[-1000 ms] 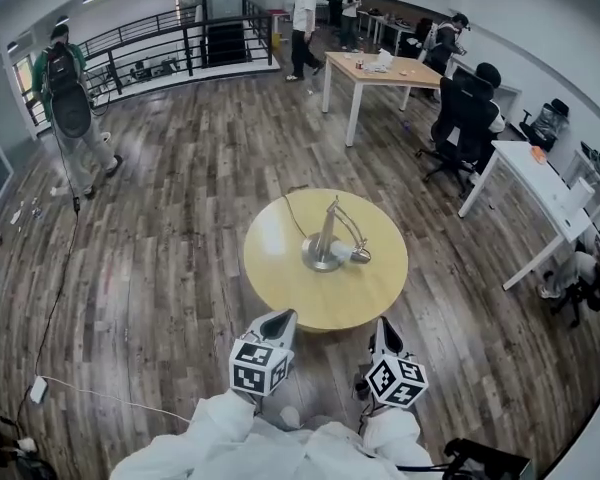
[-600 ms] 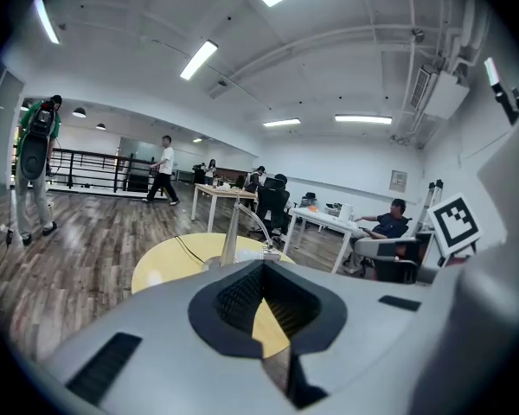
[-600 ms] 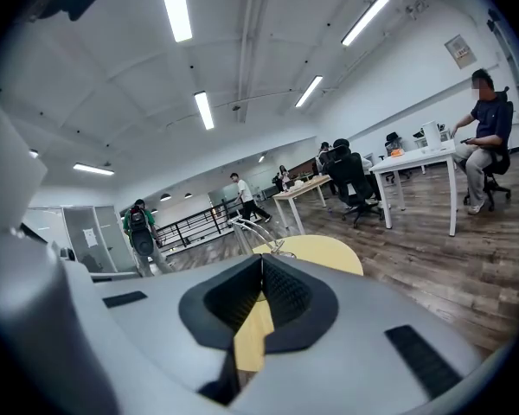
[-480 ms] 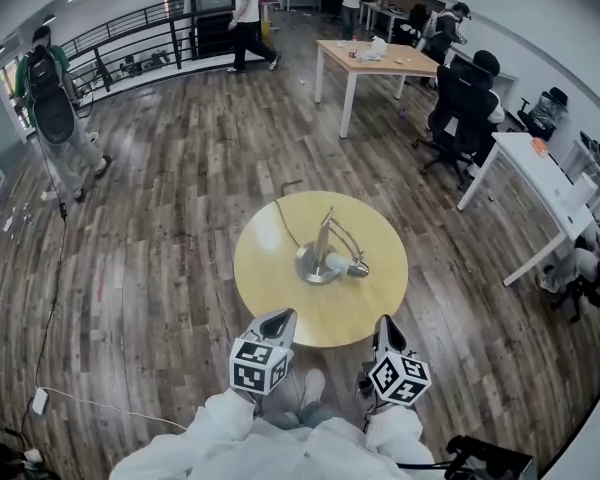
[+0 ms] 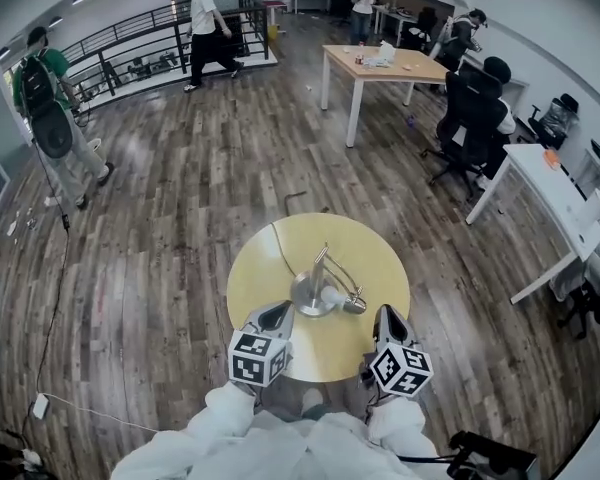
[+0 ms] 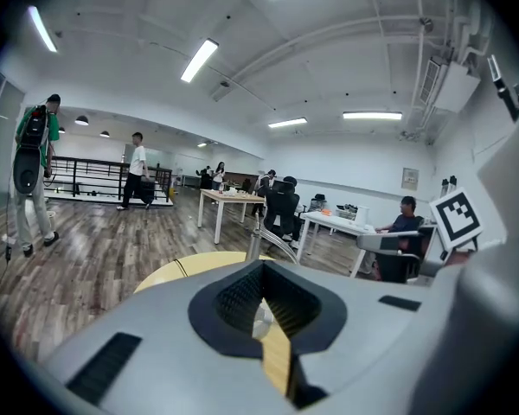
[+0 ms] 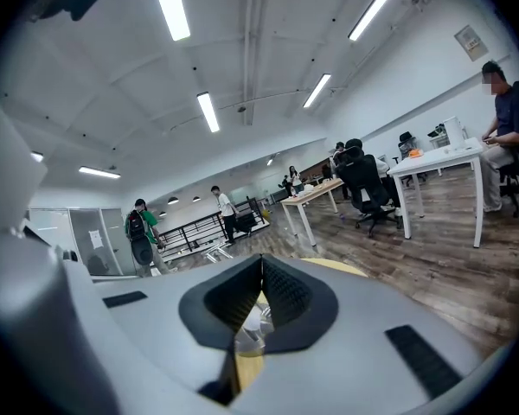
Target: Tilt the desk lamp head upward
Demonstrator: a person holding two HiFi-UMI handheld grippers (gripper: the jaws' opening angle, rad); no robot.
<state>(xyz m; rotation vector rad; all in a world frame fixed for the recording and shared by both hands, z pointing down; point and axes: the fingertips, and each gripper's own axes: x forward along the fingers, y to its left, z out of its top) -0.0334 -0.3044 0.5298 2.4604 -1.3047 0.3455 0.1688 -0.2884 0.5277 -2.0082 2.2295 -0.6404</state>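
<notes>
The desk lamp [image 5: 323, 290] stands in the middle of a round yellow table [image 5: 270, 258]. It has a silver round base, a thin upright arm and a small head [image 5: 352, 304] that hangs low to the right, near the tabletop. A cable runs from it over the table's far edge. My left gripper [image 5: 279, 313] is shut and empty over the table's near edge, just left of the base. My right gripper [image 5: 388, 316] is also shut and empty, to the right of the head. The left gripper view has the lamp arm [image 6: 257, 241] just past the closed jaws.
A wooden desk [image 5: 380, 66] stands far behind the table, with a black office chair [image 5: 470, 118] and a white desk [image 5: 555, 198] to the right. People stand and walk at the back near a railing [image 5: 130, 53]. A white cable [image 5: 100, 398] lies on the floor at left.
The table and lamp have come closer, and both grippers now reach over its near edge. The person in the white shirt has walked left along the railing. Both jaws stayed shut.
</notes>
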